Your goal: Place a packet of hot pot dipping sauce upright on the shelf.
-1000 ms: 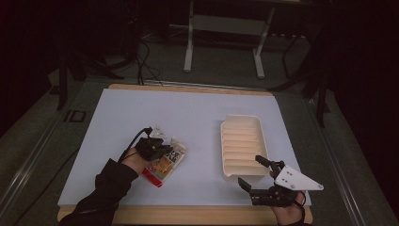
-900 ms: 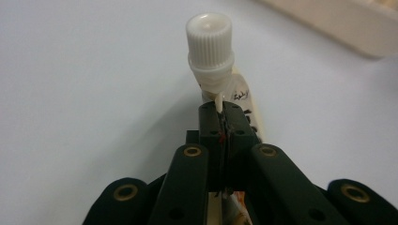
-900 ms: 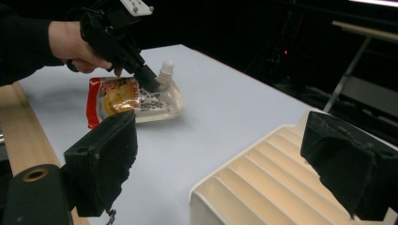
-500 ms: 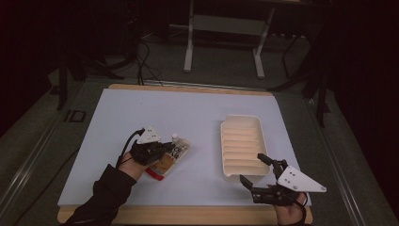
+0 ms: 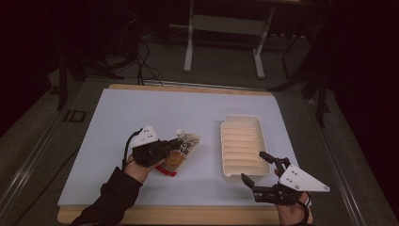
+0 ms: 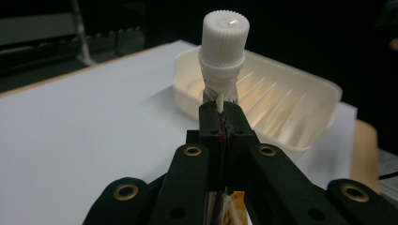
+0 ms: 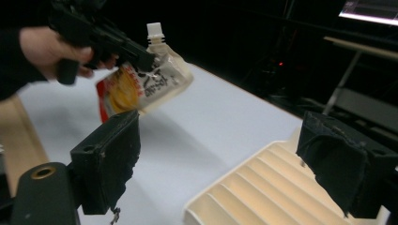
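A spouted drink pouch (image 5: 181, 149) with a white screw cap (image 6: 224, 33) hangs above the white mat, gripped near its top edge by my left gripper (image 5: 176, 141), which is shut on it. In the right gripper view the pouch (image 7: 145, 79) is lifted off the mat, tilted, cap up. A cream ribbed tray (image 5: 243, 144) lies on the mat to the right of the pouch. My right gripper (image 5: 260, 165) hovers at the tray's near right corner, jaws wide open with nothing between them; the tray's ribs (image 7: 277, 187) sit just beyond its fingers.
The white mat (image 5: 141, 113) covers a wooden-edged table (image 5: 188, 87). Dark floor, cables and a metal stand's legs (image 5: 221, 52) lie beyond the far edge. Bare mat stretches behind and left of the pouch.
My left gripper has risen and moved right toward the tray, carrying the pouch off the mat. The right gripper has stayed near the tray's corner.
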{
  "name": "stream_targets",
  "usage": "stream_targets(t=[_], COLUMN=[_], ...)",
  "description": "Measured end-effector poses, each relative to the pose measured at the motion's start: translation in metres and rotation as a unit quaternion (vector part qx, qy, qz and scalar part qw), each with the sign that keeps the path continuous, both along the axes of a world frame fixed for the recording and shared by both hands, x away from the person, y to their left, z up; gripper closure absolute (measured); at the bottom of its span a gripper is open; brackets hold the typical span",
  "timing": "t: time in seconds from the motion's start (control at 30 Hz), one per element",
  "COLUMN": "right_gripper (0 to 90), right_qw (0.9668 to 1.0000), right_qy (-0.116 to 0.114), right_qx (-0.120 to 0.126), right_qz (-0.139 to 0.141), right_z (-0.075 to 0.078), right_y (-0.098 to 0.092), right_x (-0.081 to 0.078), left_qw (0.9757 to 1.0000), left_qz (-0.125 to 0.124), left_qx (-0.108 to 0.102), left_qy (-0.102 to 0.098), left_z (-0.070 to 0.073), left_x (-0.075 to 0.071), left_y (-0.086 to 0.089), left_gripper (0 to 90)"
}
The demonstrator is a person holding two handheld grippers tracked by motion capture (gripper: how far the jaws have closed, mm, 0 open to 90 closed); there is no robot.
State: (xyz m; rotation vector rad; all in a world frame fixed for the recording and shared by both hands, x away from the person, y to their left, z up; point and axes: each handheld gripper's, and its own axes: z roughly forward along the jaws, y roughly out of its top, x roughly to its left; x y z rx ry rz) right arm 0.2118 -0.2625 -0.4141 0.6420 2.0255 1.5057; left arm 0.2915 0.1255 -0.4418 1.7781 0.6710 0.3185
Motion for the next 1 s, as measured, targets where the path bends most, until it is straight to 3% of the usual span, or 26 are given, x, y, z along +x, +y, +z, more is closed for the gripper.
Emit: stream_targets(t=[0.13,0.2,0.3,0.4,0.5,0.7,0.73,0.87,1.0], right_gripper=[12.2,10.9,10.4,10.4,10.8,13.7,13.7,14.8,14.8], right_qw=[0.9986,0.9981,0.9983,0.998,0.9983,0.998,0.998,0.9974,0.9965], right_qy=[0.038,0.044,0.035,0.042,0.042,0.032,0.032,0.033,0.042], right_qx=[0.035,0.039,0.041,0.039,0.03,0.028,0.028,0.031,0.036], right_qz=[0.013,0.016,0.022,0.025,0.028,0.046,0.046,0.056,0.062], right_z=[0.006,0.01,0.013,0.015,0.018,0.028,0.028,0.034,0.036], right_y=[-0.001,0.0,0.002,0.007,0.012,0.024,0.024,0.035,0.042], right_x=[0.001,0.002,0.003,0.006,0.01,0.018,0.018,0.029,0.037], left_qw=[0.9996,0.9985,0.9973,0.9965,0.9951,0.9881,0.9881,0.983,0.9805], left_qz=[-0.004,-0.006,-0.005,-0.006,-0.01,-0.024,-0.024,-0.044,-0.054], left_qx=[-0.022,-0.048,-0.067,-0.076,-0.082,-0.119,-0.119,-0.151,-0.164], left_qy=[-0.015,-0.024,-0.031,-0.035,-0.054,-0.095,-0.095,-0.095,-0.093], left_z=[0.004,0.004,0.004,0.003,0.003,0.002,0.002,-0.002,-0.004], left_x=[-0.006,-0.009,-0.012,-0.014,-0.018,-0.026,-0.026,-0.029,-0.031], left_y=[-0.007,-0.009,-0.013,-0.015,-0.02,-0.024,-0.024,-0.029,-0.032], left_gripper=[88.8,88.8,88.7,88.7,88.8,88.7,88.7,88.7,88.7])
